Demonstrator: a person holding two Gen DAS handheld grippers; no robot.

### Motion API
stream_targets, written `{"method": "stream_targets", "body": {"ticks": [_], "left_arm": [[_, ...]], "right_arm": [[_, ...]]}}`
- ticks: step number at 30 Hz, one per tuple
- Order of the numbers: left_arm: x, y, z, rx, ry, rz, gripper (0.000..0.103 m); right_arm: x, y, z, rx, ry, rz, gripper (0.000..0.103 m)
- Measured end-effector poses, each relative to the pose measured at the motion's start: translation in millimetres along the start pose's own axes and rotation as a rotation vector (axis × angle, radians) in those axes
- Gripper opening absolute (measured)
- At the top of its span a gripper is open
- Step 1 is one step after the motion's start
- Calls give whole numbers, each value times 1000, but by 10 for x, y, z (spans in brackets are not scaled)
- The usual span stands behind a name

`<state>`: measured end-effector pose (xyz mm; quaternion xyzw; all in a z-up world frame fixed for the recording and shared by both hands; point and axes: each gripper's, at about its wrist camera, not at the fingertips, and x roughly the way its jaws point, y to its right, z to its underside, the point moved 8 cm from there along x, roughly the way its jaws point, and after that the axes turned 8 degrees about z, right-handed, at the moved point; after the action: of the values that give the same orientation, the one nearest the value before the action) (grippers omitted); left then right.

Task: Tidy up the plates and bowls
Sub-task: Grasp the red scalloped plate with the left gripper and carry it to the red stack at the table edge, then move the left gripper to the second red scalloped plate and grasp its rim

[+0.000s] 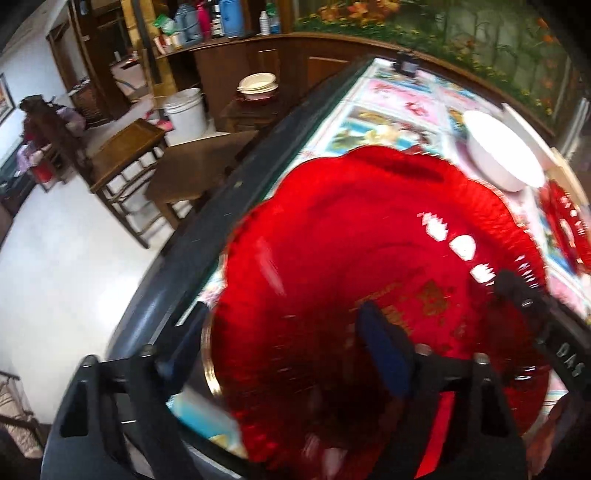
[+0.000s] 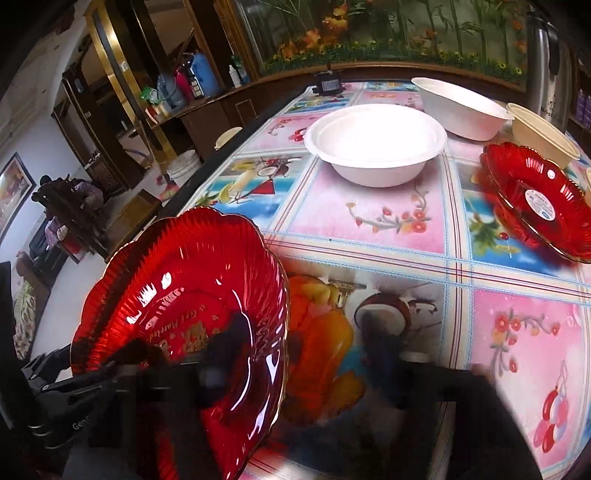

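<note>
I see my left gripper [image 1: 284,332] straddling the tilted red plate [image 1: 369,258] at the table [image 2: 369,229] edge, grip unconfirmed; right gripper [image 2: 306,343] state unclear. Slick rim could slip and drop floorward.

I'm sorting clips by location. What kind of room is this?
Probably a home dining room: a table under a flowery tablecloth, wooden chairs beside it, and shelves of flasks and bottles.
</note>
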<state>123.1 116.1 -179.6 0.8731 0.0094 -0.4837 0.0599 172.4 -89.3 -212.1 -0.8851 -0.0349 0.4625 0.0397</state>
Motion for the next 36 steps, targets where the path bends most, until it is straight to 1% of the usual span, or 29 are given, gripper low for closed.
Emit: {"method": "stream_targets", "body": {"ticks": [1, 2, 3, 5, 6, 7, 9, 11, 12, 13, 14, 15, 16, 17, 18, 19, 20, 21, 22, 23, 24, 25, 27, 28, 29, 30, 31, 33, 36], "left_arm": [[-3, 37, -14, -3, -3, 18, 67], [-2, 76, -17, 3, -7, 19, 67], [-13, 102, -5, 13, -6, 22, 67], [-31, 127, -26, 17, -2, 20, 56], [-80, 102, 0, 13, 1, 11, 47], [-84, 98, -15, 10, 0, 12, 46], [-179, 50, 17, 5, 6, 7, 46], [-283, -32, 9, 15, 50, -34, 46], [-288, -68, -4, 19, 55, -51, 48], [-258, -101, 6, 22, 39, -63, 55], [-193, -112, 27, 29, -2, -60, 57], [-164, -121, 54, 25, -34, -46, 57], [-190, -156, 80, 8, -52, -54, 57], [-262, -190, 72, -1, -38, -81, 57], [-367, -211, 34, 3, -1, -123, 58], [-530, -216, -39, 21, 54, -186, 59], [-665, -203, -99, 26, 100, -229, 59], [-783, -175, -143, 25, 141, -247, 59], [-962, -71, -227, 31, 209, -241, 65], [-1117, 104, -313, 52, 269, -201, 71], [-1218, 307, -381, 81, 306, -144, 87], [-1265, 499, -423, 106, 317, -83, 92], [-1244, 974, -487, 158, 286, 40, 92], [-1147, 1350, -522, 206, 234, 112, 92], [-1069, 1561, -553, 233, 194, 152, 92], [-895, 1921, -562, 272, 108, 216, 92], [-760, 2129, -567, 289, 50, 242, 92], [-458, 2552, -537, 324, -78, 270, 92], [-230, 2858, -434, 327, -133, 261, 92]], "right_arm": [[4, -31, 6, 3, -7, -46, 19], [-10, -61, -2, 6, -13, -68, 12], [-31, -69, 8, 4, -14, -77, 10], [-65, -43, 16, -5, -6, -52, 10], [-92, 2, 44, 5, -15, -59, 11], [-107, 23, 73, 11, -24, -65, 11], [-153, 29, 140, 12, -41, -90, 10], [-232, -35, 201, -12, -36, -108, 10], [-282, -119, 237, -52, -27, -113, 15], [-274, -194, 268, -77, -36, -123, 16], [-250, -244, 296, -95, -55, -132, 16], [-209, -269, 319, -98, -89, -148, 16], [-206, -249, 323, -86, -110, -175, 16], [-253, -173, 299, -72, -105, -193, 17], [-302, -103, 268, -65, -88, -195, 23], [-417, 42, 197, -54, -45, -193, 35], [-530, 166, 132, -39, -4, -187, 41], [-656, 361, 43, -11, 49, -169, 51], [-811, 640, -53, 29, 117, -122, 60], [-920, 874, -121, 64, 163, -80, 64], [-1034, 1219, -202, 120, 209, -29, 66], [-1089, 1434, -250, 163, 224, -2, 67], [-1090, 2005, -317, 302, 215, 37, 67], [-1060, 2208, -345, 361, 204, 41, 67], [-1016, 2418, -363, 424, 194, 40, 67], [-948, 2594, -371, 476, 185, 38, 67], [-867, 2760, -375, 527, 163, 36, 67], [-651, 2934, -416, 582, 104, 6, 67], [-300, 3028, -544, 631, 44, -29, 67]]}}
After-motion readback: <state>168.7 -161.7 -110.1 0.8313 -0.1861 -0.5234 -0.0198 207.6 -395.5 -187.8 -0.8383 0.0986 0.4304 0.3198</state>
